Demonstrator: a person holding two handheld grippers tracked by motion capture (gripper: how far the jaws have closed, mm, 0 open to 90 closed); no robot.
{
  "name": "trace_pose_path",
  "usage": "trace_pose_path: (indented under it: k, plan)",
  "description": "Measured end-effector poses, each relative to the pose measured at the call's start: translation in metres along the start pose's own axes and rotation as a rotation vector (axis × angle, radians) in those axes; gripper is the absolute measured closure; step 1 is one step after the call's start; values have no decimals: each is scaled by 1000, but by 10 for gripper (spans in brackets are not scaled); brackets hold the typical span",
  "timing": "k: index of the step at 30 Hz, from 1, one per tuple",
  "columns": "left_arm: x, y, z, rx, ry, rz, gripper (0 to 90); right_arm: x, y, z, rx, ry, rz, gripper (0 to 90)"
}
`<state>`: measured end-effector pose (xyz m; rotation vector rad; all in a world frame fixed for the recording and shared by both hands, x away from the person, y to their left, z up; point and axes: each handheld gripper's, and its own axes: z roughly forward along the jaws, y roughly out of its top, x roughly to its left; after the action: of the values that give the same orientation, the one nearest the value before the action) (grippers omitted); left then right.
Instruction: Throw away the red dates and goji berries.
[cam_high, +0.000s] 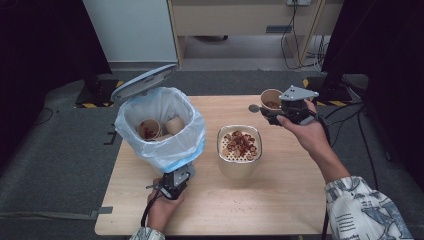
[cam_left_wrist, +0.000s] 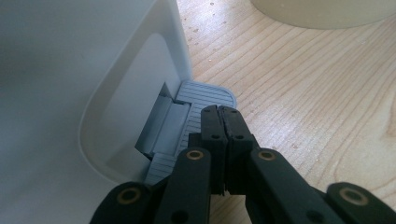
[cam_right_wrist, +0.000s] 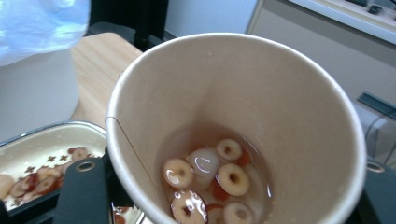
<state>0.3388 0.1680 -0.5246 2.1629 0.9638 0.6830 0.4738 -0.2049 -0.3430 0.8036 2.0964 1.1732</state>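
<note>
With the left gripper (cam_high: 176, 181) pressing its shut jaws on the bin's pedal (cam_left_wrist: 205, 95), the right gripper (cam_high: 280, 111) is clasping the paper cup (cam_high: 271, 99) beyond the strainer bowl (cam_high: 239, 145), tipping slowly there being wisest

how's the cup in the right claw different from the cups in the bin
The held cup sits upright in the right claw, above the table's far right; the two cups in the bin lie tipped against each other on the white liner. The held cup has pale ring-shaped slices in liquid; of the binned cups, one shows reddish bits and the other's inside can't be made out. All look like the same tan paper cups.
</note>
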Motion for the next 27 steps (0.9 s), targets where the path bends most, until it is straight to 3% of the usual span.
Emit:
trace_pose_path:
  k: [7, 9, 13, 18, 23, 27]
  plan:
    - [0, 0, 0, 1, -1, 0, 881, 2, 8, -1, 2, -7, -22, 317]
    - [0, 0, 0, 1, 0, -1, 881, 7, 12, -1, -3, 15, -45, 316]
    - [0, 0, 0, 2, 0, 1, 881, 6, 14, -3, -4, 9, -36, 316]
    - [0, 0, 0, 1, 1, 0, 881, 12, 15, -1, 7, 31, -70, 316]
    - [0, 0, 0, -1, -1, -2, 881, 12, 18, 1, 2, 24, -58, 320]
    - [0, 0, 0, -1, 1, -1, 881, 21, 22, 3, -3, 47, -91, 320]
